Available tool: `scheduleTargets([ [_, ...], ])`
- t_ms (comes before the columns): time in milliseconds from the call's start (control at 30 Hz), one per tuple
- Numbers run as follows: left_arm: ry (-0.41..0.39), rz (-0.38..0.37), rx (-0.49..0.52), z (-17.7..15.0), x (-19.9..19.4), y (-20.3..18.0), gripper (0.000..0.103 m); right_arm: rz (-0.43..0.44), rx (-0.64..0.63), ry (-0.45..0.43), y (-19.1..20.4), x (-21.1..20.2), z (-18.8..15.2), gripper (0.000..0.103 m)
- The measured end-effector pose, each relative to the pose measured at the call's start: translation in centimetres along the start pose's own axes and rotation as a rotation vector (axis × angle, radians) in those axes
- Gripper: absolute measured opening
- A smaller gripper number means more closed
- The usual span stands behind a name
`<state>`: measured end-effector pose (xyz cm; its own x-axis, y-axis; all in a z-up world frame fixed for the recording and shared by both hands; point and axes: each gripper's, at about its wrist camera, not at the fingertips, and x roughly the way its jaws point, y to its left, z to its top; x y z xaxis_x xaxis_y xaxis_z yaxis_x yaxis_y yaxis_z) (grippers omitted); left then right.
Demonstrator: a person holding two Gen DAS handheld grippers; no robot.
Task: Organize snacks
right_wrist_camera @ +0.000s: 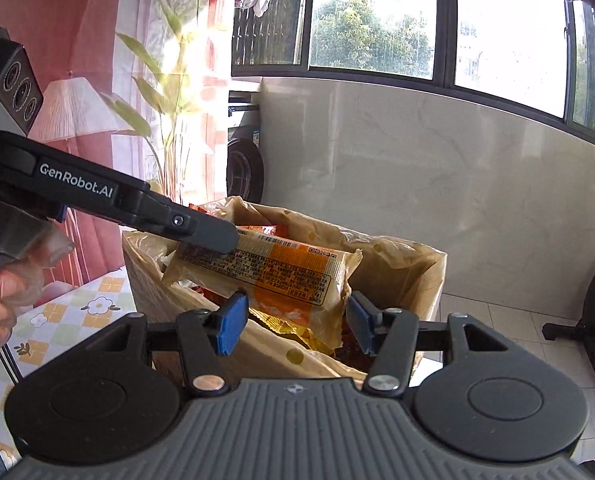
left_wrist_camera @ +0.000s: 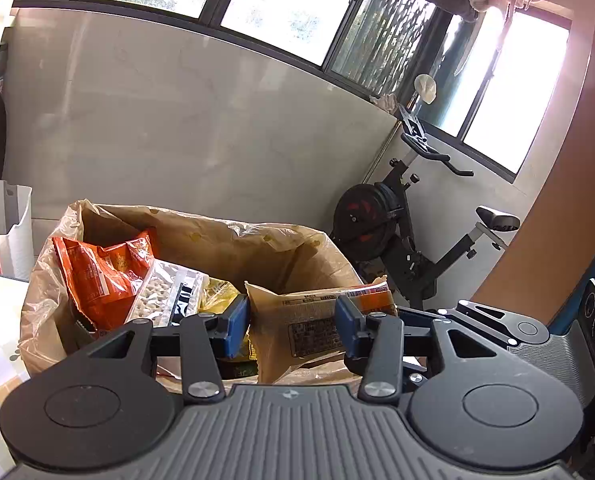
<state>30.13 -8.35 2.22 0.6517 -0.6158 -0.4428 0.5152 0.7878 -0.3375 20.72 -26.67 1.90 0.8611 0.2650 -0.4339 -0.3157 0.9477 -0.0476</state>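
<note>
The orange-and-tan snack packet sits tilted over the mouth of the lined cardboard box, one end pinched by the left gripper, which reaches in from the box's left. The right gripper hovers just in front of the box, jaws spread wide and empty, the packet's loose end between them but not touching. Down in the box: an orange chip bag at its far left, a clear cracker pack beside that, some yellow wrappers. Right of the box stands an exercise bike, and left of it a floral tablecloth.
</note>
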Motion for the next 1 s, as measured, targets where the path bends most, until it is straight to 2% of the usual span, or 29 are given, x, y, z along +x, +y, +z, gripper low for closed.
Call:
scheduleTargets([
  [267,0.017,0.071,0.06,2.2,4.1,-0.9,0.048,-0.032,0.036,0.063,-3.1,3.5,0.7,0.057],
  [433,0.021,0.133,0.081,2.3,5.9,-0.7,0.051,-0.062,0.072,0.112,-4.3,5.2,0.4,0.059],
  [567,0.005,0.174,0.14,2.6,5.8,-1.2,0.06,-0.077,0.089,0.129,-4.7,5.4,0.1,0.059],
  [700,-0.023,0.213,0.142,3.1,4.2,-1.0,0.068,-0.092,0.078,0.13,-4.3,4.9,0.3,0.064],
  [900,-0.056,0.343,0.197,3.9,0.3,-1.7,0.073,-0.115,0.116,0.073,-3.5,2.0,1.4,0.076],
  [1000,-0.092,0.35,0.19,4.1,-2.7,-2.0,0.079,-0.133,0.132,0.038,-2.6,0.3,2.4,0.081],
])
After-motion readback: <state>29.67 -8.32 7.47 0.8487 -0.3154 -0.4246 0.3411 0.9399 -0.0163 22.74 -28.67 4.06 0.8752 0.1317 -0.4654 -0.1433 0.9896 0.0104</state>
